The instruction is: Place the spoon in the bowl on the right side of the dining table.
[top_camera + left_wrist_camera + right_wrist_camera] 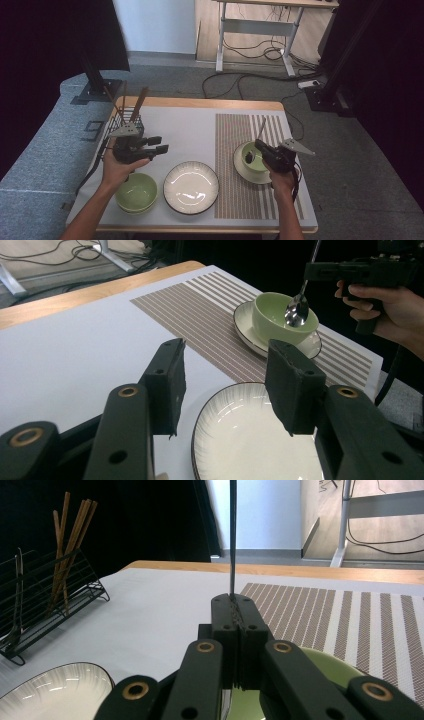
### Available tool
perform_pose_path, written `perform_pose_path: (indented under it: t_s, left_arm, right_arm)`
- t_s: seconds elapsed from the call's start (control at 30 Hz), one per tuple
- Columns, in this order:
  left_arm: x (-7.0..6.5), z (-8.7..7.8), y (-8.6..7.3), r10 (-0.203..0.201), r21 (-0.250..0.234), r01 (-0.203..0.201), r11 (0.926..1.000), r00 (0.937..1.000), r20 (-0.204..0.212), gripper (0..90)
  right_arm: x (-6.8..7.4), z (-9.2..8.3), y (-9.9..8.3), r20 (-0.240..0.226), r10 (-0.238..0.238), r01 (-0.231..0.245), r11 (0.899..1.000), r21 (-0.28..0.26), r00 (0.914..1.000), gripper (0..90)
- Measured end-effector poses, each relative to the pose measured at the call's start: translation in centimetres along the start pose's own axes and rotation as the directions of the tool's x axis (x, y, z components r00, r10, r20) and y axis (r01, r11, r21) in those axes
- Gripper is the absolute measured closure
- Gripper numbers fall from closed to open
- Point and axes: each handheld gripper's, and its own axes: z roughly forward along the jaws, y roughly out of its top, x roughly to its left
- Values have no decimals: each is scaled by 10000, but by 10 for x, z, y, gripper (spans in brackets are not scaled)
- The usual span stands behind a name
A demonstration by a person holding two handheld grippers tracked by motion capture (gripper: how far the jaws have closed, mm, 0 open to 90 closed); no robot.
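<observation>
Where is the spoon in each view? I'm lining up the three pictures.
High view: spoon at right, bowl end over the green cup.
Left gripper view: upper right, spoon above the cup.
Right gripper view: handle rising from shut jaws.
Shared landmark: striped mat.

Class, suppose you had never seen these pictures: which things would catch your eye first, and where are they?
First, the right claw, shut on a spoon that hangs bowl-down over the green cup on its saucer, on the striped mat. Next, the left claw, open above the white plate at the table's front middle.
</observation>
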Motion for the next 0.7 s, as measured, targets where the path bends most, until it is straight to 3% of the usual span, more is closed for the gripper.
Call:
perform_pose_path:
  t_s: [0.7]
  left_arm:
    - [0, 0, -2, 50, 89, -51, 9999, 10000, 30, 511]
  right_arm:
    - [-15, 2, -11, 567, 168, -176, 9997, 146, 9983, 892]
